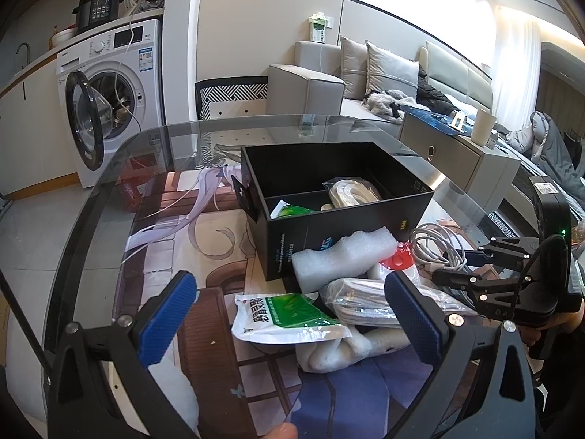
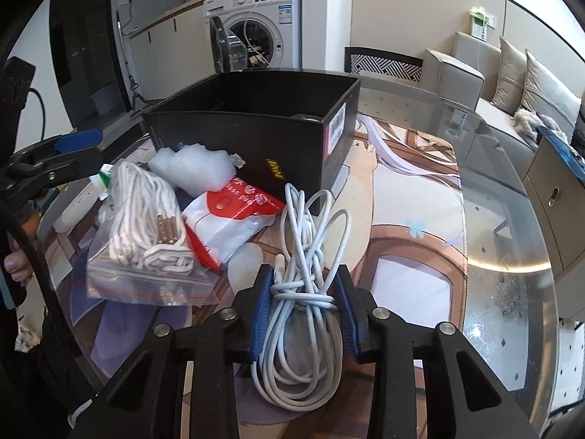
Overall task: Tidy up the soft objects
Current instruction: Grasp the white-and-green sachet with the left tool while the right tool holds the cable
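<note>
A black box with a divider stands on the glass table; it holds a bagged white strap and a green packet. In front lie white foam, a green-and-white pouch, a bagged rope and a red-and-white pouch. My left gripper is open above the green-and-white pouch. My right gripper is shut on a coiled white cable, also in the left wrist view.
The table is glass over a printed mat, with its curved edge close on the right. A washing machine with an open door, a chair and a sofa stand beyond the table.
</note>
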`<action>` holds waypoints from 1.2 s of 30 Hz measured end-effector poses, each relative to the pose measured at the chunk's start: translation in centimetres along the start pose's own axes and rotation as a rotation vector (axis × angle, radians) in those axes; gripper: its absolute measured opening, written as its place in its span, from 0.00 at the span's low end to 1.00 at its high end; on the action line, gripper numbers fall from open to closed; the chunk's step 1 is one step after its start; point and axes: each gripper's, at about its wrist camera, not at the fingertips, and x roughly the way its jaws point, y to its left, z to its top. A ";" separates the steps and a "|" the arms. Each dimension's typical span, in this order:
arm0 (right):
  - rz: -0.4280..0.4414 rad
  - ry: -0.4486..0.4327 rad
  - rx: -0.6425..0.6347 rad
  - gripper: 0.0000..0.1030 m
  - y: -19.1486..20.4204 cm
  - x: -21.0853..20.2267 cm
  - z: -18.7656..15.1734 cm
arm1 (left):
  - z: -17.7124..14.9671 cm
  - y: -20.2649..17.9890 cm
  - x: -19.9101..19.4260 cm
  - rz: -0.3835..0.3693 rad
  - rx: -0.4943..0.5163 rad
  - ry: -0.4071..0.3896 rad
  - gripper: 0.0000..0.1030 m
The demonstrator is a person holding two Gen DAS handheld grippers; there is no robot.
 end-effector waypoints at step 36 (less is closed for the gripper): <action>0.032 -0.072 0.002 0.33 -0.5 -2.0 0.1 | -2.1 3.0 1.7 0.056 -0.056 0.122 1.00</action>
